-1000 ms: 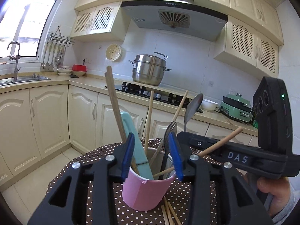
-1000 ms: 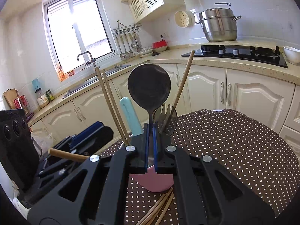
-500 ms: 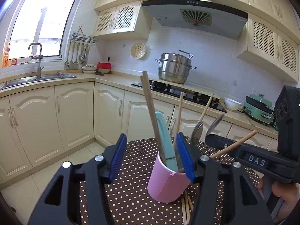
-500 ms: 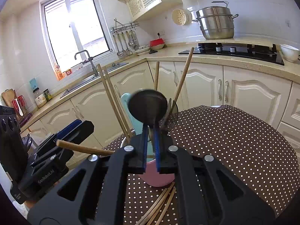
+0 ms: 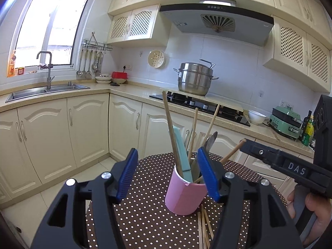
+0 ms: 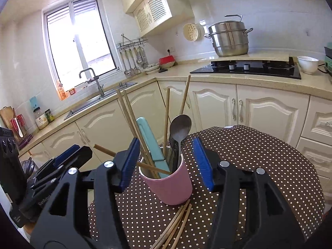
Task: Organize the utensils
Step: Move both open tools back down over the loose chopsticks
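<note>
A pink cup [image 5: 184, 197] [image 6: 170, 183] stands on the brown polka-dot table [image 6: 259, 161]. It holds a metal spoon [image 6: 180, 129], a teal-handled utensil [image 6: 150, 140], a fork and several wooden chopsticks [image 6: 129, 116]. My left gripper [image 5: 169, 175] is open, its blue pads either side of the cup without touching it. My right gripper [image 6: 166, 165] is open and empty, its pads wide of the cup; it also shows in the left wrist view [image 5: 259, 151]. Loose chopsticks [image 6: 176, 226] lie on the table in front of the cup.
The table's far edge [image 5: 157, 155] drops to a tiled floor. Cream kitchen cabinets, a sink [image 5: 41, 91], a black hob with a steel pot [image 5: 195, 78] and a white bowl [image 6: 307, 64] run along the walls behind.
My right gripper lowered the spoon into the cup, opened and let it go. My left gripper opened wider and drew back from the cup.
</note>
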`<state>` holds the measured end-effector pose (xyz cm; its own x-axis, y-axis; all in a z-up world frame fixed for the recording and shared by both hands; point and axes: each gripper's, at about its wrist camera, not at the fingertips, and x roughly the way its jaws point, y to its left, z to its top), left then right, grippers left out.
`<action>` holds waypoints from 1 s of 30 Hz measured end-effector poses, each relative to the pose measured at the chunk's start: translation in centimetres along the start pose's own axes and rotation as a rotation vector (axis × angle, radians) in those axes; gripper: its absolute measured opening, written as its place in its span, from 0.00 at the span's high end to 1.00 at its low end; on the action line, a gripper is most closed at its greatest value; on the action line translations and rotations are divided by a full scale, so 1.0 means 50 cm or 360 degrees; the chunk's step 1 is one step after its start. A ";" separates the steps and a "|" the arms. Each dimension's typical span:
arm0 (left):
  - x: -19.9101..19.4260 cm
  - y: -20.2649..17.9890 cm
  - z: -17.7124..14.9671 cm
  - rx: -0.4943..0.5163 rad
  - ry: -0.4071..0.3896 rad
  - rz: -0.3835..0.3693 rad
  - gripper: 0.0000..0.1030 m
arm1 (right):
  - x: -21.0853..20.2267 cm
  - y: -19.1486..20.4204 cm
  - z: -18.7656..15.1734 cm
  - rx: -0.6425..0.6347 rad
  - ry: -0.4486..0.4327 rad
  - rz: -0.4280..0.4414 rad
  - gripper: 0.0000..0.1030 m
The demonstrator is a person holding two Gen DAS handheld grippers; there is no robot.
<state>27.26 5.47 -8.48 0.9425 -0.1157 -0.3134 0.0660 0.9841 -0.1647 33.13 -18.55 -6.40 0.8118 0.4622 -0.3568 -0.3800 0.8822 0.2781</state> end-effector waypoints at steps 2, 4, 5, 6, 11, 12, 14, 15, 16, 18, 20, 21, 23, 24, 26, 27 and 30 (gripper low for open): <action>-0.012 -0.006 -0.001 0.0011 0.0000 0.0004 0.42 | -0.017 -0.001 -0.003 0.0006 -0.0009 -0.0023 0.47; -0.022 -0.013 -0.001 0.0022 0.0006 0.0004 0.40 | -0.034 -0.001 -0.009 0.0011 -0.0011 -0.0033 0.47; -0.028 -0.017 -0.003 0.0030 0.0013 0.0002 0.40 | -0.041 -0.001 -0.013 0.0011 -0.0011 -0.0038 0.47; -0.033 -0.022 -0.006 0.0038 0.0024 0.0003 0.38 | -0.049 -0.002 -0.017 0.0012 -0.0010 -0.0043 0.46; -0.045 -0.038 -0.025 0.0082 0.0137 -0.0027 0.34 | -0.083 -0.002 -0.047 0.0016 0.0018 -0.0062 0.43; -0.044 -0.040 -0.032 0.0090 0.0171 -0.0033 0.32 | -0.089 -0.003 -0.056 0.0019 0.0036 -0.0066 0.43; -0.039 -0.045 -0.048 0.0112 0.0263 -0.0042 0.31 | -0.097 -0.007 -0.072 0.0025 0.0063 -0.0074 0.43; -0.034 -0.046 -0.057 0.0124 0.0313 -0.0043 0.31 | -0.099 -0.010 -0.078 0.0027 0.0081 -0.0083 0.42; -0.029 -0.047 -0.068 0.0135 0.0367 -0.0044 0.31 | -0.101 -0.012 -0.086 0.0031 0.0098 -0.0092 0.42; -0.018 -0.048 -0.087 0.0152 0.0472 -0.0055 0.31 | -0.103 -0.018 -0.103 0.0037 0.0138 -0.0112 0.40; 0.000 -0.048 -0.112 0.0169 0.0611 -0.0077 0.31 | -0.100 -0.024 -0.124 0.0034 0.0195 -0.0145 0.40; 0.008 -0.047 -0.125 0.0178 0.0672 -0.0082 0.31 | -0.100 -0.026 -0.134 0.0032 0.0213 -0.0157 0.39; 0.025 -0.046 -0.154 0.0210 0.0784 -0.0086 0.31 | -0.096 -0.031 -0.155 0.0029 0.0258 -0.0171 0.39; 0.032 -0.046 -0.168 0.0231 0.0832 -0.0083 0.31 | -0.094 -0.036 -0.169 0.0036 0.0281 -0.0182 0.39; 0.044 -0.049 -0.197 0.0279 0.0911 -0.0065 0.31 | -0.089 -0.041 -0.191 0.0040 0.0319 -0.0186 0.38; 0.049 -0.051 -0.212 0.0305 0.0942 -0.0058 0.31 | -0.086 -0.044 -0.203 0.0039 0.0339 -0.0193 0.38; 0.058 -0.061 -0.242 0.0349 0.0999 -0.0060 0.31 | -0.078 -0.051 -0.232 0.0049 0.0382 -0.0202 0.38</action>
<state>25.84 0.52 -20.22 0.5732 -0.1420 -0.8070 0.2231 0.9747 -0.0130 25.80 -21.54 -16.06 0.7223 0.3593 -0.5909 -0.2652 0.9330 0.2431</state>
